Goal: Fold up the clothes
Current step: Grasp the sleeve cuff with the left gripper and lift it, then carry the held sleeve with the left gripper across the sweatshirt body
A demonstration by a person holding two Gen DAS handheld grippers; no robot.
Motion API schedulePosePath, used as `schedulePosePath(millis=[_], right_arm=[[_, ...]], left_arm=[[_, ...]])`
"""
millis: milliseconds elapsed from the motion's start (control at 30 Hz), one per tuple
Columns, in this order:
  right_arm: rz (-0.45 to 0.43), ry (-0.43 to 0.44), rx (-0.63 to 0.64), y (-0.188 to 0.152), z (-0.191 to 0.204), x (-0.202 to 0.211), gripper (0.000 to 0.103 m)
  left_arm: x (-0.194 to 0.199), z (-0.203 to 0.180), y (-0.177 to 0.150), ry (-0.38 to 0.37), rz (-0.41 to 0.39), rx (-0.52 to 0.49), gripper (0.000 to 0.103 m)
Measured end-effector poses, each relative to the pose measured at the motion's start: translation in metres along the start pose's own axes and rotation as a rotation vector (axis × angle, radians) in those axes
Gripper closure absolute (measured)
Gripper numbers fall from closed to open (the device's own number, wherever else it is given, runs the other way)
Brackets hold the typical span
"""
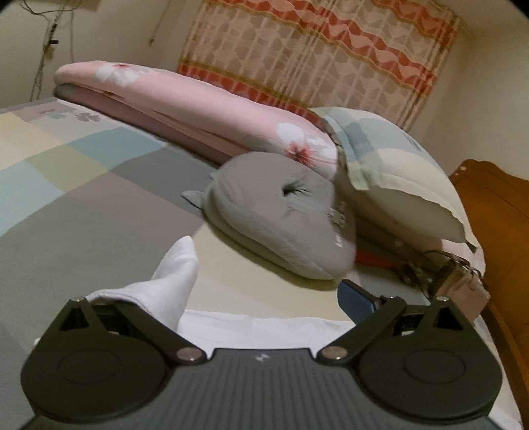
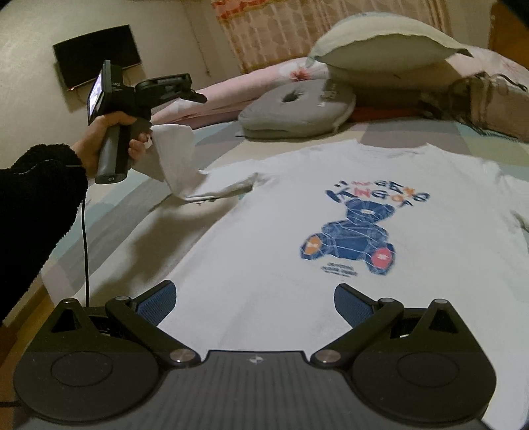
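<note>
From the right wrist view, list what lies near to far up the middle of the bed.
Right gripper, white T-shirt with its blue bear print, grey round cushion, pink floral bedding, patterned curtain.

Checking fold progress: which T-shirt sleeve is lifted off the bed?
The sleeve beside the left gripper; the opposite sleeve lies flat.

Patterned curtain (image 1: 317,59), beige wall (image 1: 125,29), wooden headboard (image 1: 496,205)

One T-shirt (image 2: 297,211), two pillows (image 2: 380,43), one cushion (image 2: 297,112).
</note>
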State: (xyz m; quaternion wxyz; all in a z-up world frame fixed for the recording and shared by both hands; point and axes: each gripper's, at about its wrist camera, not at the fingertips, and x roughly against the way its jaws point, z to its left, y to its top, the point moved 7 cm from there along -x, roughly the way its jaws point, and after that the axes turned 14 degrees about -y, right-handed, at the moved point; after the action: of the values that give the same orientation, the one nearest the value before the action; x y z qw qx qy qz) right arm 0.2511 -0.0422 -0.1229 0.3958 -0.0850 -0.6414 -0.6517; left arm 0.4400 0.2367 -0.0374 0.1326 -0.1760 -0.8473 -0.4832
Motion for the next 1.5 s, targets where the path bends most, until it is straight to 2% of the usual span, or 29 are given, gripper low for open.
schedulePosePath(millis=[333,533,1500], right_arm=[[-0.012,-0.059,-0.024,-0.011,-0.034,0.016,0.000],[-0.020,-0.064,-0.035,-0.013,-0.042,0.023,0.000],[0.046,-0.150,-0.104,-0.025,-0.094,0.031,0.000]], left_arm=[[-0.018,-0.056,0.000,-0.069,0.025,-0.001,0.005],[-0.033,-0.083,-0.003,-0.087,0.047,-0.019,0.005],[-0.111,-0.228,-0.044,-0.221,0.192,-0.137,0.005]])
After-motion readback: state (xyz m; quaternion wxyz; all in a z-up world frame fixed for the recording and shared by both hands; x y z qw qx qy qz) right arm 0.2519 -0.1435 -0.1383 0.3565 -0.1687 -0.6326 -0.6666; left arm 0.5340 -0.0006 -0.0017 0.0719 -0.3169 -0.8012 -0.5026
